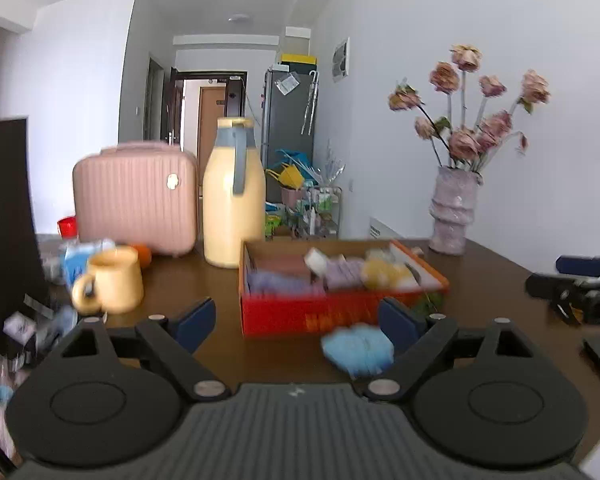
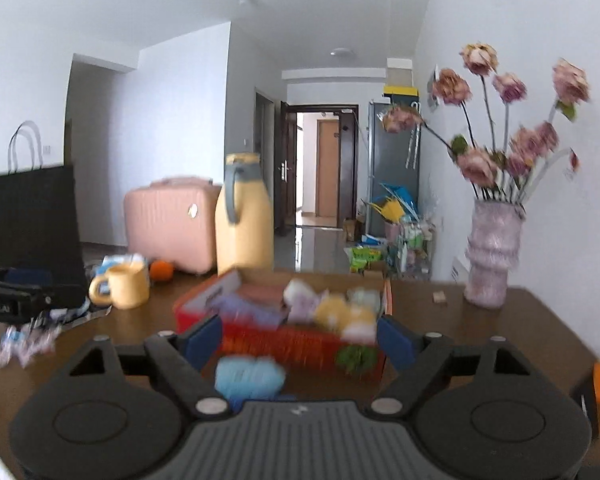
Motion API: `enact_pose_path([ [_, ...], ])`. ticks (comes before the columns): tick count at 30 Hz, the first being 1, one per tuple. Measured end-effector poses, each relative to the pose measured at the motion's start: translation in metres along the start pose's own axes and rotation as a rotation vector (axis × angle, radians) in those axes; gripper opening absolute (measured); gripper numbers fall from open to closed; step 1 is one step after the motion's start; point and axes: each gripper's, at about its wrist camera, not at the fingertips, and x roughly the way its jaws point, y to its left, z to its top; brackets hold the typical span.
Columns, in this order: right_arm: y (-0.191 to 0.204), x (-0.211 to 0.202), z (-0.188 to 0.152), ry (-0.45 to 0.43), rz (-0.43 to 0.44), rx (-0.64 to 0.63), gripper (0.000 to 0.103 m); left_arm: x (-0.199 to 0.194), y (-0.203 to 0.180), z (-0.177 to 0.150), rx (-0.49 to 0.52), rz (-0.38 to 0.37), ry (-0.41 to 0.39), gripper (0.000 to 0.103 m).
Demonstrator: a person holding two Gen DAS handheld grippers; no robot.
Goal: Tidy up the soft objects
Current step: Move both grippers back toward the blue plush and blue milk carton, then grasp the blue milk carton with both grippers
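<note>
The brown table (image 1: pixel 188 280) carries everything, and it is crowded on its left side. Largest on it is a black paper bag (image 2: pixel 32 216) at the left edge, then a pink ribbed case (image 1: pixel 136 196) standing upright, with a tall cream jug (image 1: pixel 233 196) with a grey handle just beside it on the right. At the right stands a pale lilac vase (image 1: pixel 454 212) of dried pink flowers (image 1: pixel 468 100), well apart from the jug.

In the middle lies an open red box (image 1: pixel 284 314), holding soft objects (image 1: pixel 340 274) in purple, yellow, white and pink packed side by side; blur hides their exact shapes. A yellow mug (image 1: pixel 114 280) sits left of the box, near an orange (image 2: pixel 162 270) at the foot of the case. A fluffy light blue soft piece (image 1: pixel 358 350) lies on the table just in front of the box, outside it, and a small green fuzzy piece (image 2: pixel 356 356) sits against the box's front right corner.

The left tool (image 1: pixel 298 322) has its fingers spread wide with nothing pinched; the blue piece lies near its right finger, though contact cannot be told. The right tool (image 2: pixel 300 338) is likewise spread wide and empty, the blue piece low between its fingers.
</note>
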Motion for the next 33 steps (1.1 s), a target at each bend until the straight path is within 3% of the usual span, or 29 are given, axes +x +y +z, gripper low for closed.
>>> enact_pose_path([
  [3, 0.012, -0.019, -0.04, 0.053, 0.028, 0.022, 0.084, -0.03, -0.001, -0.037, -0.04, -0.036, 0.017, 0.091],
  [7, 0.019, -0.035, -0.079, 0.133, 0.074, 0.103, 0.084, -0.046, -0.005, -0.073, -0.045, -0.029, 0.101, 0.091],
  [12, 0.025, -0.043, -0.089, 0.144, 0.059, 0.083, 0.084, -0.04, -0.014, -0.082, -0.033, -0.037, 0.145, 0.09],
  [16, 0.011, -0.039, -0.089, 0.132, 0.056, 0.144, 0.079, -0.028, -0.022, -0.084, -0.034, -0.061, 0.171, 0.09],
  [22, -0.011, -0.007, -0.092, 0.167, 0.049, 0.23, 0.064, 0.012, -0.028, -0.083, -0.106, -0.132, 0.251, 0.077],
  [26, -0.023, 0.03, -0.086, 0.186, 0.072, 0.268, 0.055, 0.053, -0.034, -0.075, -0.157, -0.182, 0.279, 0.075],
  [28, -0.027, 0.052, -0.08, 0.193, 0.079, 0.275, 0.052, 0.075, -0.037, -0.07, -0.171, -0.217, 0.289, 0.073],
  [33, -0.036, 0.106, -0.07, 0.215, 0.113, 0.295, 0.052, 0.134, -0.043, -0.065, -0.213, -0.278, 0.338, 0.055],
])
